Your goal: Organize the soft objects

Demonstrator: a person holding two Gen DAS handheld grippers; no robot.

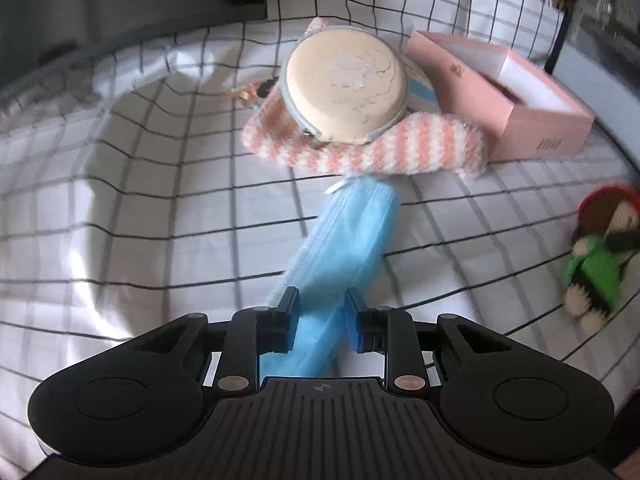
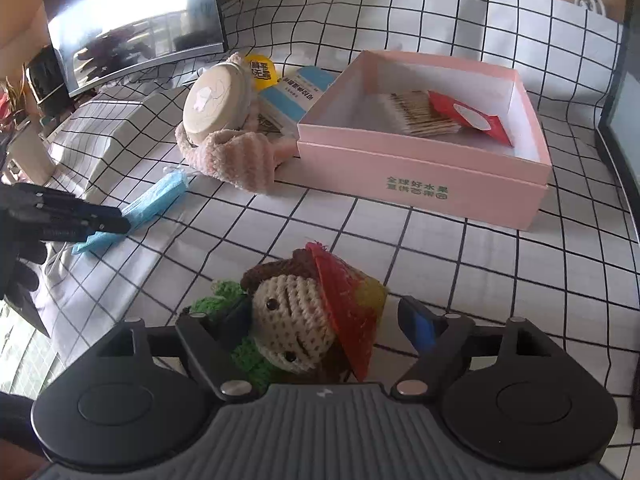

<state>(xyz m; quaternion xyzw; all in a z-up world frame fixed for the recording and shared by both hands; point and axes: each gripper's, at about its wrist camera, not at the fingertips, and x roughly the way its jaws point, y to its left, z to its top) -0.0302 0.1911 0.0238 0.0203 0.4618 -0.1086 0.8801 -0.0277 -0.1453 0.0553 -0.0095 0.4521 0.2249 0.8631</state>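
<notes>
A blue face mask (image 1: 340,248) lies on the checked cloth and runs between the fingers of my left gripper (image 1: 322,312); the jaws stand partly open around its near end, so whether they pinch it I cannot tell. The mask also shows in the right wrist view (image 2: 154,202), with the left gripper (image 2: 108,220) at its end. A crocheted doll (image 2: 296,328) with a red hat lies between the open fingers of my right gripper (image 2: 324,324). The doll shows at the far right in the left wrist view (image 1: 596,256). An open pink box (image 2: 424,184) stands beyond.
A round cream pouch (image 1: 346,84) rests on a pink-striped fuzzy sock (image 1: 368,148) next to the pink box (image 1: 520,120). A blue-white carton (image 2: 296,96) and a yellow item (image 2: 262,70) lie behind. The box holds cotton swabs (image 2: 420,114) and a red packet (image 2: 472,118).
</notes>
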